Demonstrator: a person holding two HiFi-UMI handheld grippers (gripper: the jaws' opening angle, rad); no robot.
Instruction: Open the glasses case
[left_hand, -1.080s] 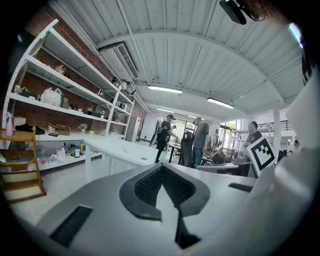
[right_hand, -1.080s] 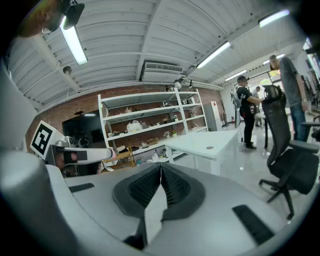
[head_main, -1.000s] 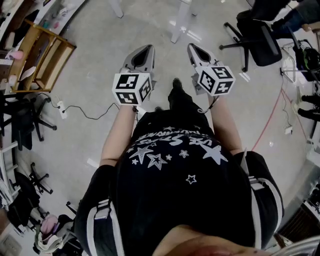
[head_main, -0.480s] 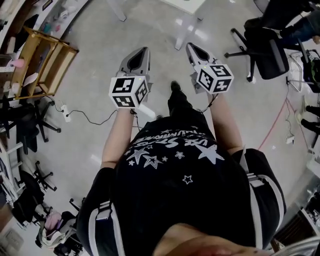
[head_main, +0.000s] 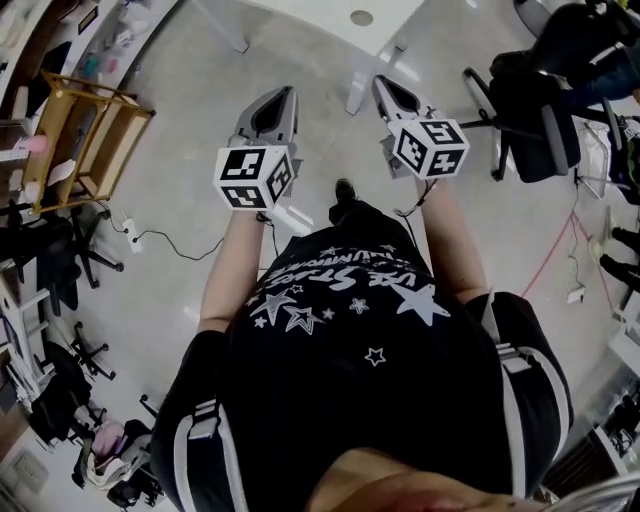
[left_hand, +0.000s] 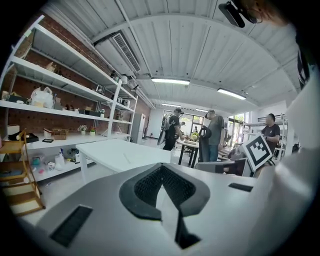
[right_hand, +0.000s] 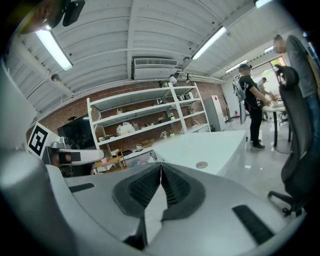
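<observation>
Glasses case out of view; left tool (head_main: 285, 93) and right tool (head_main: 383, 86) both jaws-together, empty, near white table (head_main: 310, 12).

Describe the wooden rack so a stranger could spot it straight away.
Find the long white wall shelving. On the floor in front of it stands the wooden rack. It alone is bare honey-coloured timber; its neighbours are white or black.

My pale grey plastic left gripper (head_main: 283, 95) and right gripper (head_main: 382, 85) carry black ribbed pads (left_hand: 147, 186) and black-and-white square-patterned cubes (head_main: 255, 177). My black shirt (head_main: 370, 400) shows white stars. The glossy floor (head_main: 180, 140) is light grey; the thin cable (head_main: 550, 262) seems red.
</observation>
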